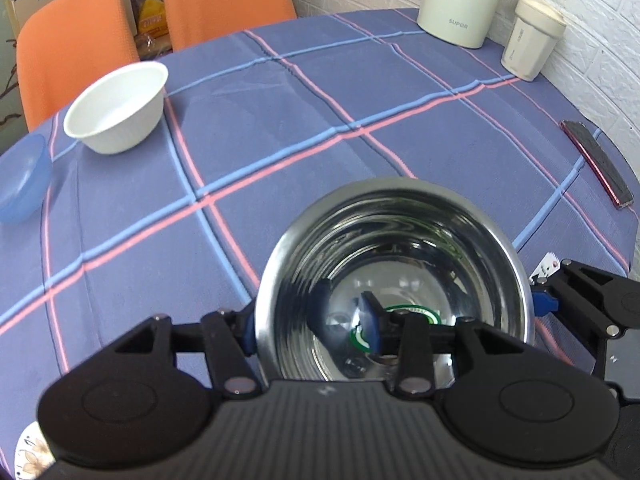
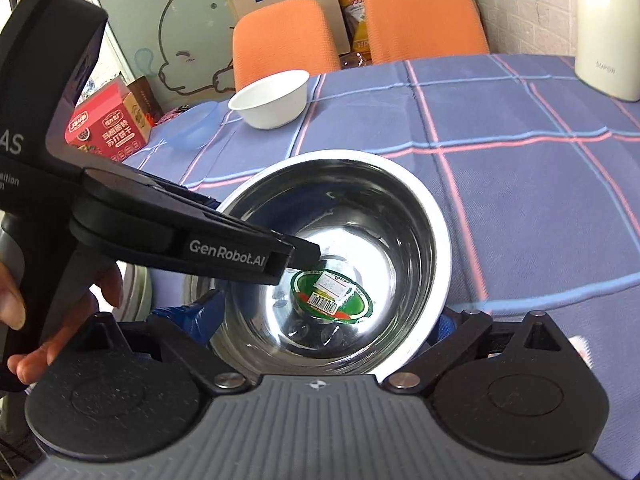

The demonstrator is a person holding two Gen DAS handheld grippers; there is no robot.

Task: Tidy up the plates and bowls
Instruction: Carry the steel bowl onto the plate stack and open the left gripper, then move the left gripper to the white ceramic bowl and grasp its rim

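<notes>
A steel bowl (image 1: 400, 264) with a green sticker inside sits close in front of both cameras, over the checked tablecloth. My left gripper (image 1: 310, 330) is shut on its near-left rim, one finger outside, one inside. My right gripper (image 2: 328, 320) spans the bowl (image 2: 360, 216), blue pads on each side of its outer wall, so it looks shut on it. The left gripper's arm (image 2: 192, 240) reaches into the bowl in the right wrist view. A white bowl (image 1: 118, 108) and a blue bowl (image 1: 20, 180) stand at the far left; they also show in the right wrist view: white bowl (image 2: 272, 98), blue bowl (image 2: 196, 126).
A white kettle (image 1: 460, 0) and a white cup (image 1: 534, 40) stand at the back right by the wall. A phone (image 1: 596, 162) lies at the right edge. Two orange chairs (image 1: 76, 48) stand behind the table. A patterned plate (image 1: 30, 456) peeks out at bottom left.
</notes>
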